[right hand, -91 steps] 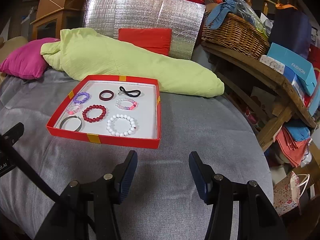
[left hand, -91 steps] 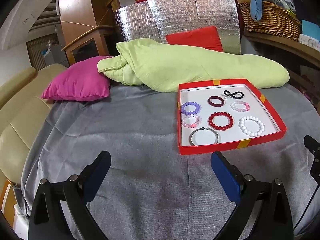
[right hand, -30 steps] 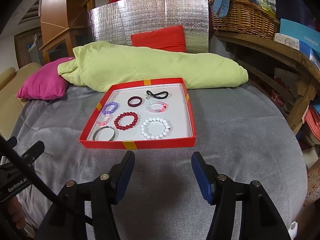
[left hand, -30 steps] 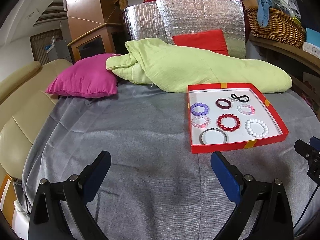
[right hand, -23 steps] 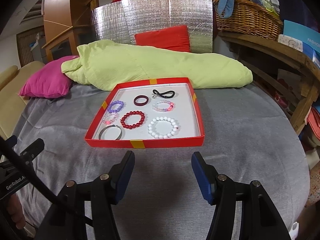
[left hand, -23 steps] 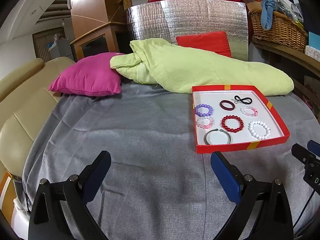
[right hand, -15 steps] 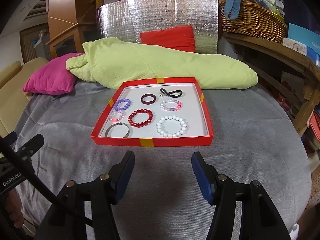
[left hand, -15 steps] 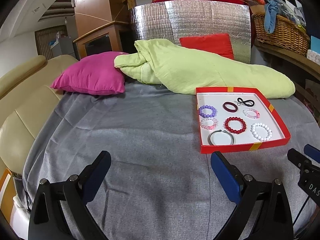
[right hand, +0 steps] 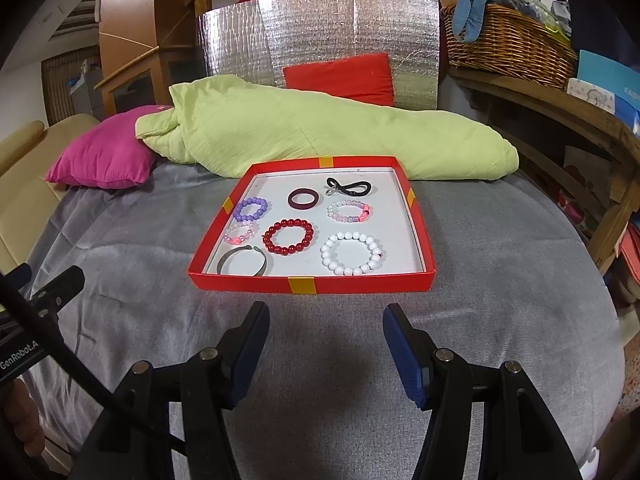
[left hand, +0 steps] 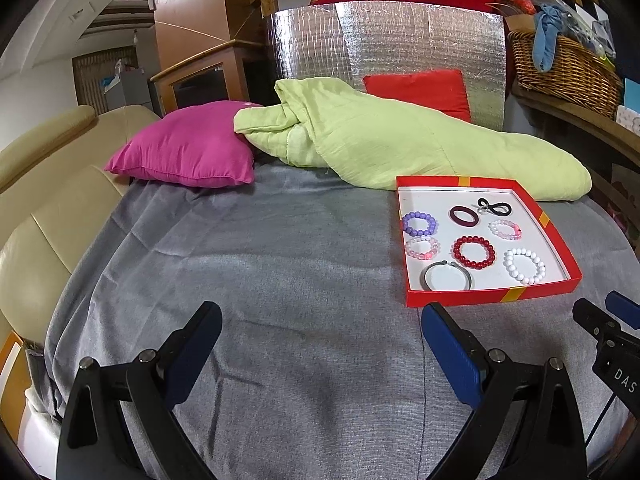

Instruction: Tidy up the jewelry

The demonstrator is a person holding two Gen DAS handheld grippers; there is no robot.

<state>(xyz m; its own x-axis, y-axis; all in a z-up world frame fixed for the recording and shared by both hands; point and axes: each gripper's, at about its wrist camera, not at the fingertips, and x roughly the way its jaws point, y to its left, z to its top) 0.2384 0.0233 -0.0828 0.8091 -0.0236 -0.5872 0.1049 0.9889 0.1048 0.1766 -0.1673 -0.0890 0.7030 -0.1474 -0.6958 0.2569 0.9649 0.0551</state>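
Note:
A shallow red tray (right hand: 312, 283) (left hand: 492, 297) with a white floor lies on the grey blanket. It holds several bracelets: a white bead one (right hand: 351, 253), a red bead one (right hand: 289, 237), a purple one (right hand: 249, 208), two pink ones, a dark maroon ring (right hand: 303, 199), a grey open bangle (right hand: 241, 265) and a black cord (right hand: 349, 187). My right gripper (right hand: 325, 326) stands open just short of the tray's near rim, nothing between its fingers. My left gripper (left hand: 320, 326) is open wide over bare blanket, left of the tray.
A light green quilt (right hand: 320, 136) lies just behind the tray, a magenta pillow (left hand: 188, 158) to its left. A silver foil panel and a red cushion stand at the back. A wooden shelf with a wicker basket (right hand: 508, 50) runs along the right. A beige sofa (left hand: 36, 216) borders the left.
In the right wrist view the tray has drifted right toward the middle, in front of the fingers. In the left wrist view it has slid right. Both grippers stay open.

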